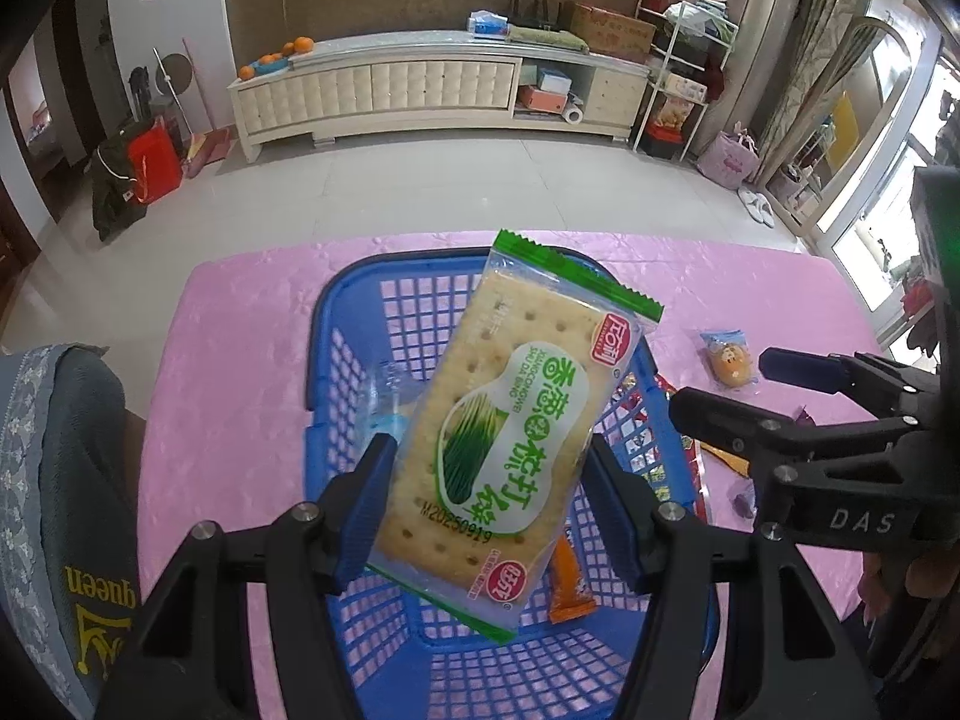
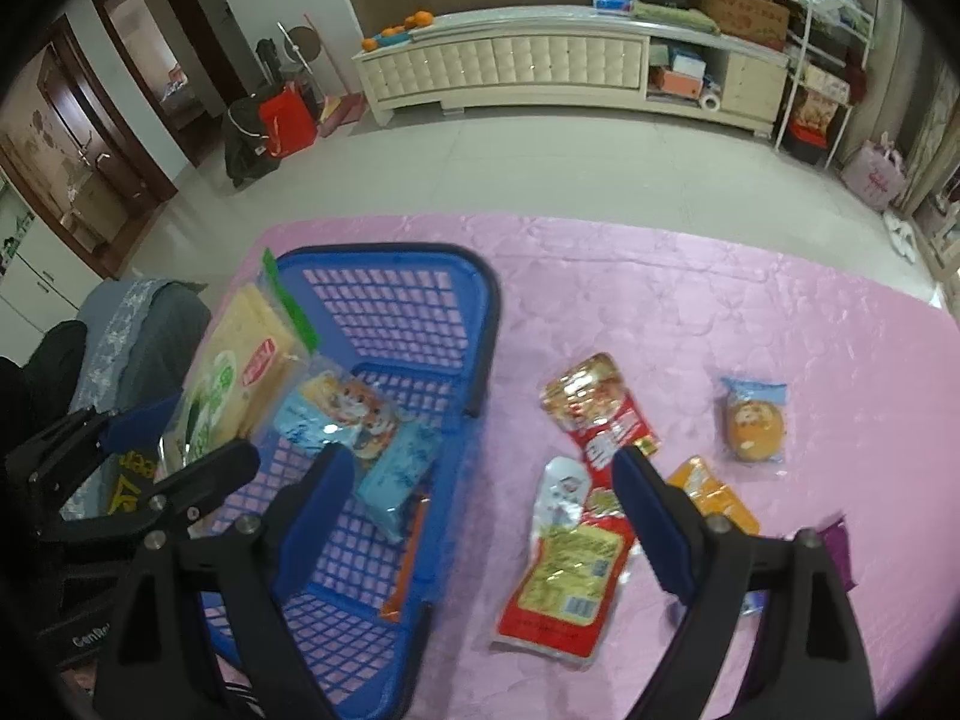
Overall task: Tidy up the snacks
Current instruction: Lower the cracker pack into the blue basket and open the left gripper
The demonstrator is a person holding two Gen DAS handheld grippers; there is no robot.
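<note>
Crinkly film makes the cracker pack slippery and brittle; left claw pinches its long edges, right claw open, empty.

Basket mouth is open above, packets crowding its near half; right of it, pouches litter the pink cloth.

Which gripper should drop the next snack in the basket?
Left. The left gripper already holds the cracker pack above the blue basket; the right gripper is open and empty.
</note>
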